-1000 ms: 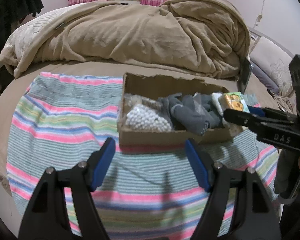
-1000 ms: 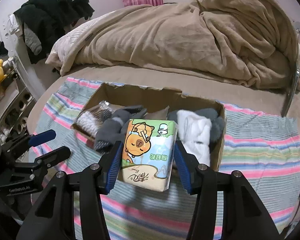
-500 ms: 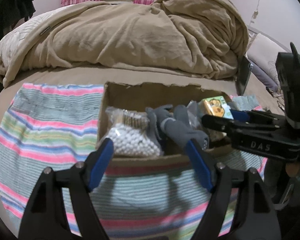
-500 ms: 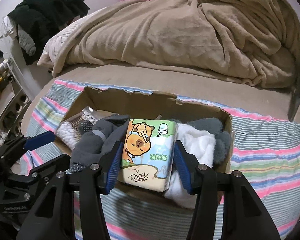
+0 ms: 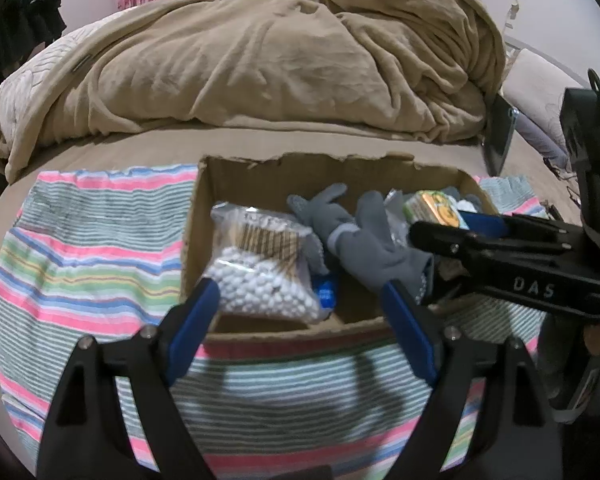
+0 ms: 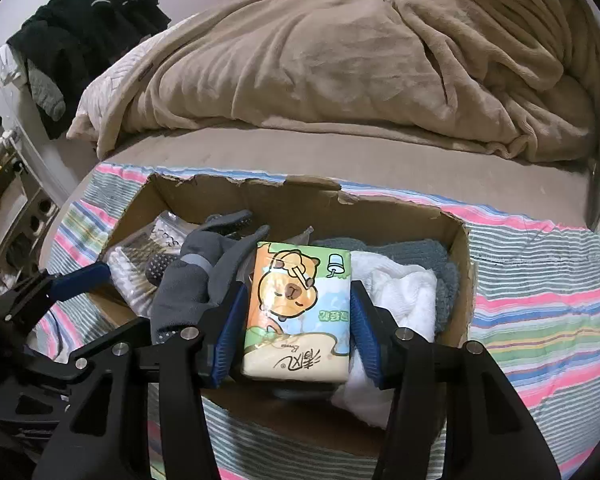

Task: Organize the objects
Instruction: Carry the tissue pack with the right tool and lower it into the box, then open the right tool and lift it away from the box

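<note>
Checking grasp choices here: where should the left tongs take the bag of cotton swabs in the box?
Grip the bag of cotton swabs across its bulging near end, coming from above and the front. It leans toward the box's open front-left corner, its flanks clear, the grey gloves just right. The left tongs, opening, already straddle it.

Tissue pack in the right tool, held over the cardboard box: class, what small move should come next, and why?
Probably lower it a little and let go. The right tool grips the tissue pack just above the cardboard box, over a gap between the grey gloves and the white towel. The left tool, jaws opening and holding nothing, hangs at the cotton-swab bag, clear of that gap.
</note>
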`<move>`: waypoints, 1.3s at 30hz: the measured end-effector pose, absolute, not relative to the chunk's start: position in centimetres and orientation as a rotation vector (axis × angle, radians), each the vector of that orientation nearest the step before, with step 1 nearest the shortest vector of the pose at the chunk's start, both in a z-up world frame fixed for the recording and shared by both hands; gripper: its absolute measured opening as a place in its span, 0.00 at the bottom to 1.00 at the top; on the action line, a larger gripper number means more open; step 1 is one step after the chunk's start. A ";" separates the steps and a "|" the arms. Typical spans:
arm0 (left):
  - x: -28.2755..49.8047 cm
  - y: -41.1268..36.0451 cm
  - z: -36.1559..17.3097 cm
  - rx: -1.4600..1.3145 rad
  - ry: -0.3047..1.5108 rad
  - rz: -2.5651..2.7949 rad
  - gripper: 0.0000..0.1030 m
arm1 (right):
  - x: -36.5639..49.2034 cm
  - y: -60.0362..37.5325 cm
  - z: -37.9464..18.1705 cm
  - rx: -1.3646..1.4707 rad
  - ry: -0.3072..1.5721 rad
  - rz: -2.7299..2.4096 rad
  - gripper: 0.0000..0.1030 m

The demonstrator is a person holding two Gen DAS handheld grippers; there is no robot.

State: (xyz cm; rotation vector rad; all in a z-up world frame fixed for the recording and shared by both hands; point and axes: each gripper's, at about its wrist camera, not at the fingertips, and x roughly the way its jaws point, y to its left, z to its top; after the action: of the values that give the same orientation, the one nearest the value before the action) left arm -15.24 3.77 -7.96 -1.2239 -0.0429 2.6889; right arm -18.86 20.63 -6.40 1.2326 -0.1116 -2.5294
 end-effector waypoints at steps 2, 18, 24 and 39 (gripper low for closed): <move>-14.9 3.6 -7.7 -1.216 -0.055 2.692 0.83 | -18.7 20.8 -6.0 1.233 -0.134 -2.524 0.53; -10.8 2.2 -5.0 -1.180 -0.091 2.694 0.83 | -14.4 20.4 -3.1 1.187 -0.136 -2.585 0.64; -8.5 2.0 -3.7 -1.154 -0.111 2.700 0.83 | -12.1 20.4 -1.7 1.156 -0.136 -2.608 0.64; -4.0 1.6 -1.0 -1.099 -0.125 2.705 0.83 | -6.2 20.2 1.0 1.098 -0.091 -2.661 0.64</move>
State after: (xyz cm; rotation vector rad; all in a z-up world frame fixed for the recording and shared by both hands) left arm -3.96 1.58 -0.99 -1.0988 -0.1255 2.7054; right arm -6.17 20.19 1.01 1.0978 -0.0908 -2.6614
